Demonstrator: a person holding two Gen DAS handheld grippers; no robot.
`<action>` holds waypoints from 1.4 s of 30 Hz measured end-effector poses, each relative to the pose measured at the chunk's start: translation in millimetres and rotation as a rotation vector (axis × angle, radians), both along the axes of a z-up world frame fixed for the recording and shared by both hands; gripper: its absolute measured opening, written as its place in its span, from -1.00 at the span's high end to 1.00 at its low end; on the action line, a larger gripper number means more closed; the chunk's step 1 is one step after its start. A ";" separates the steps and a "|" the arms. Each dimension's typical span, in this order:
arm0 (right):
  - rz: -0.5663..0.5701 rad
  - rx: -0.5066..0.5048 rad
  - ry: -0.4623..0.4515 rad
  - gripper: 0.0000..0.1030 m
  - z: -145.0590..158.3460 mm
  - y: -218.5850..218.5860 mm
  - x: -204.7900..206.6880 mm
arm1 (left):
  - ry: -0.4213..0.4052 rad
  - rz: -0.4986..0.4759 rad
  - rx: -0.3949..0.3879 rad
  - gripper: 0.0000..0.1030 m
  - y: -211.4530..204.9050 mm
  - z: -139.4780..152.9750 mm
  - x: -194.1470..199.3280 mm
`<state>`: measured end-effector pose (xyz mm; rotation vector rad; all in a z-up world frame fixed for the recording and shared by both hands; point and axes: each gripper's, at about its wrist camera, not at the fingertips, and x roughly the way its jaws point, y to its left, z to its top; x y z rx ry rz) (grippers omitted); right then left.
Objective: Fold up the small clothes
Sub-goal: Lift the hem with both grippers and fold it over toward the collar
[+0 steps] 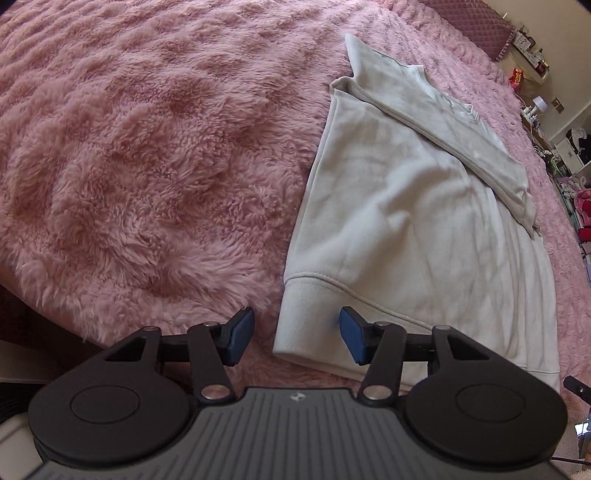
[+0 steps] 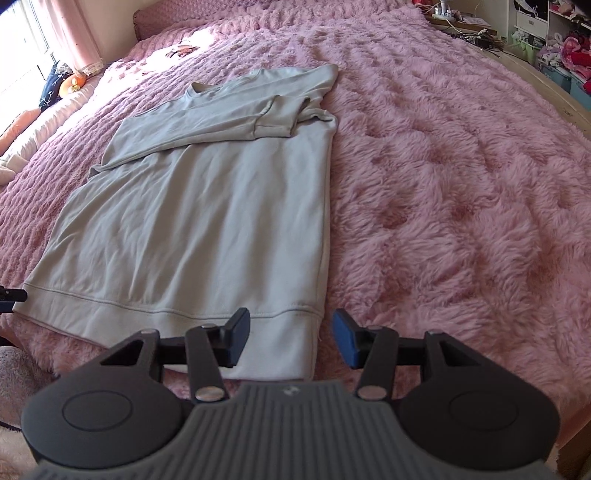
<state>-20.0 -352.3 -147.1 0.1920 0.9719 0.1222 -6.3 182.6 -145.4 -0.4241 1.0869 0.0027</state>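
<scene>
Where the pale grey sweatshirt (image 2: 192, 206) lies flat on the pink fluffy blanket (image 2: 461, 192), its ribbed hem (image 2: 177, 325) faces me and both sleeves are folded across the chest, one over the other. My left gripper (image 1: 295, 338) hovers at the hem's left corner (image 1: 291, 339), jaws spread wide, one blue pad (image 1: 236, 339) over the blanket and the other over the cloth, holding nothing. My right gripper (image 2: 290, 339) hovers at the hem's right corner (image 2: 303, 347), likewise released and empty. One garment, two grippers, four blue pads in all. Wide stretches of bare blanket flank the sweatshirt on both sides, so its long edges are free. Beyond the bed: a padded pink headboard (image 2: 192, 14), a curtained window (image 2: 55, 33) on the far left, cluttered shelves (image 2: 554, 33) and a cabled desk (image 2: 465, 26) along the right wall. A small white lamp (image 1: 538, 104) appears in the left view.
</scene>
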 end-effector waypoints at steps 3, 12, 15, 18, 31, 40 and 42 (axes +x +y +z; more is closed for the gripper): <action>-0.011 -0.001 0.010 0.10 -4.2 -2.5 -0.9 | 0.010 0.001 -0.036 -0.20 1.1 -6.5 4.4; -0.028 0.021 0.071 0.10 -22.4 -2.0 7.0 | 0.042 -0.026 -0.041 -0.23 -1.9 -16.5 16.4; -0.029 0.029 0.082 0.10 -27.1 -0.5 10.2 | 0.050 -0.030 -0.049 -0.32 -2.8 -19.9 18.5; -0.024 0.057 0.088 0.10 -28.1 0.5 14.2 | 0.042 -0.041 -0.050 -0.34 -4.2 -20.1 19.0; -0.054 0.279 0.053 0.90 -0.9 -8.0 21.9 | -0.064 -0.033 -0.265 0.90 15.6 6.4 10.7; -0.151 0.397 -0.108 0.93 46.6 -19.7 57.6 | -0.177 -0.038 -0.393 0.91 15.1 46.3 58.2; -0.175 0.393 -0.136 0.94 54.0 -20.8 72.5 | -0.194 -0.045 -0.362 0.91 14.0 53.8 78.2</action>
